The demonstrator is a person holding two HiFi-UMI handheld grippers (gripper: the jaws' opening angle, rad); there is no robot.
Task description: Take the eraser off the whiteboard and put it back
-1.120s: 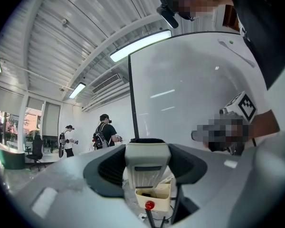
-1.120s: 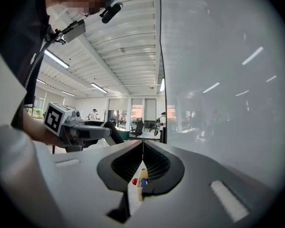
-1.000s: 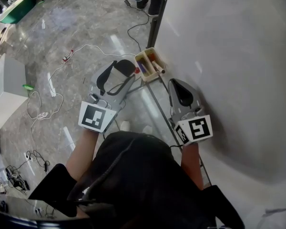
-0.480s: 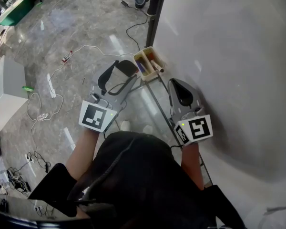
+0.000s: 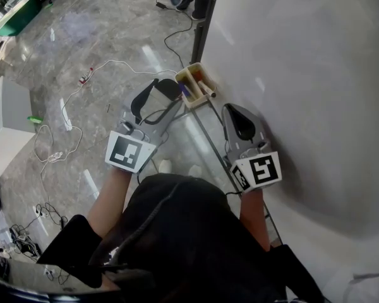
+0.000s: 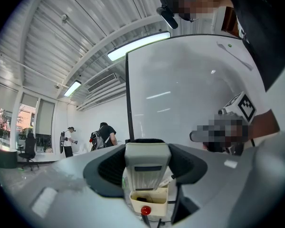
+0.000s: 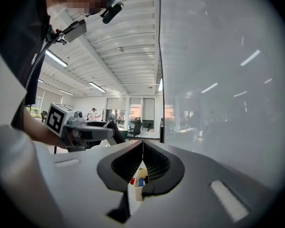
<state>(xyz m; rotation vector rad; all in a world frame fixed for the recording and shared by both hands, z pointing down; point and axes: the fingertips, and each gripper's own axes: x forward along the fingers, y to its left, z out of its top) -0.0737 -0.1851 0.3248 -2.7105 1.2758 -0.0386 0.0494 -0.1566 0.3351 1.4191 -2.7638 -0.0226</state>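
My left gripper [image 5: 162,92] is shut on the eraser [image 5: 168,88], a pale grey block with a dark felt face. In the left gripper view the eraser [image 6: 147,164] fills the gap between the jaws. It hangs just left of the beige marker tray [image 5: 191,72], which is fixed at the whiteboard's [image 5: 303,74] lower edge and holds markers. That tray [image 6: 150,204] shows right below the eraser there. Close beside the board my right gripper [image 5: 235,108] is shut with nothing in it. Its jaws meet in the right gripper view [image 7: 142,148].
White cables [image 5: 69,106] trail over the grey floor to the left, beside a white cabinet [image 5: 6,125]. The board's dark stand post [image 5: 205,24] rises past the tray. Two people [image 6: 103,136] stand far off in the room.
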